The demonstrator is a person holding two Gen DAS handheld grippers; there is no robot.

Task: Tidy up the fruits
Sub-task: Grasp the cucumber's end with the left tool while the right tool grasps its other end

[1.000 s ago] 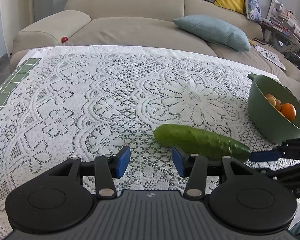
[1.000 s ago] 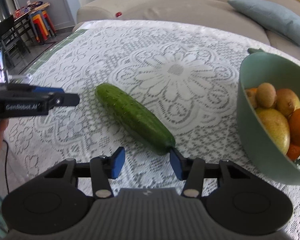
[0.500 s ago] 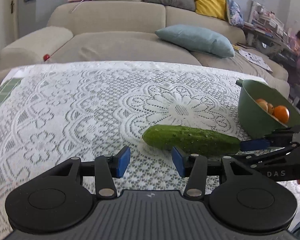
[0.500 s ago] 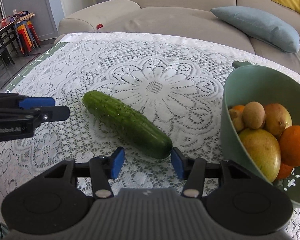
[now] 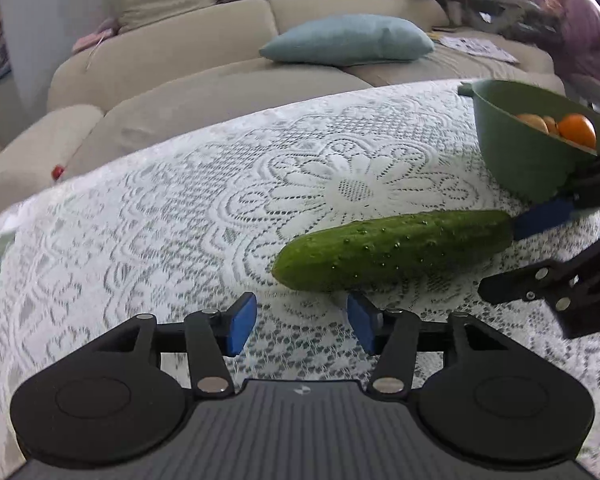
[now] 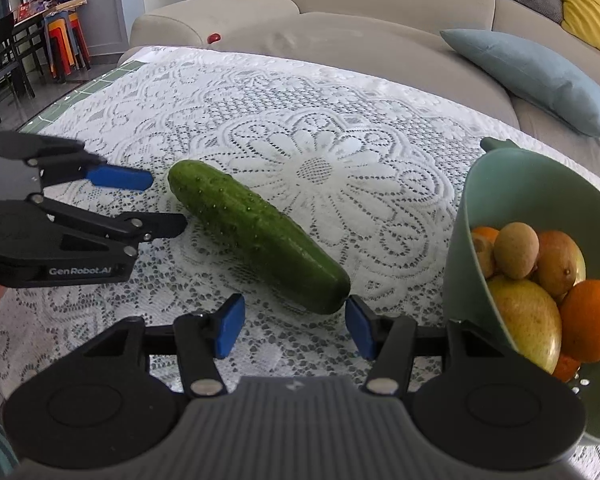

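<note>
A dark green cucumber (image 5: 392,250) (image 6: 256,232) lies on the lace tablecloth. My left gripper (image 5: 302,320) (image 6: 156,202) sits just short of one end of it. Its jaws are opening, and nothing is between the blue pads. At the other end is my right gripper (image 6: 295,322) (image 5: 514,256), open, with the cucumber's tip just ahead of its pads and close to the right one. A green bowl (image 6: 472,220) (image 5: 512,160) to the right holds an orange (image 6: 592,320), a kiwi and other fruit.
A beige sofa (image 5: 220,88) with a blue cushion (image 5: 348,40) runs behind the table's far edge. A small red ball (image 6: 214,37) lies on the sofa. A person (image 5: 580,28) sits at the back right. Dark chairs (image 6: 0,60) stand at the far left.
The left gripper has rolled and come down closer to the cucumber's end, and its jaws stand wider. The right gripper's jaws have widened a little, still at the other end.
</note>
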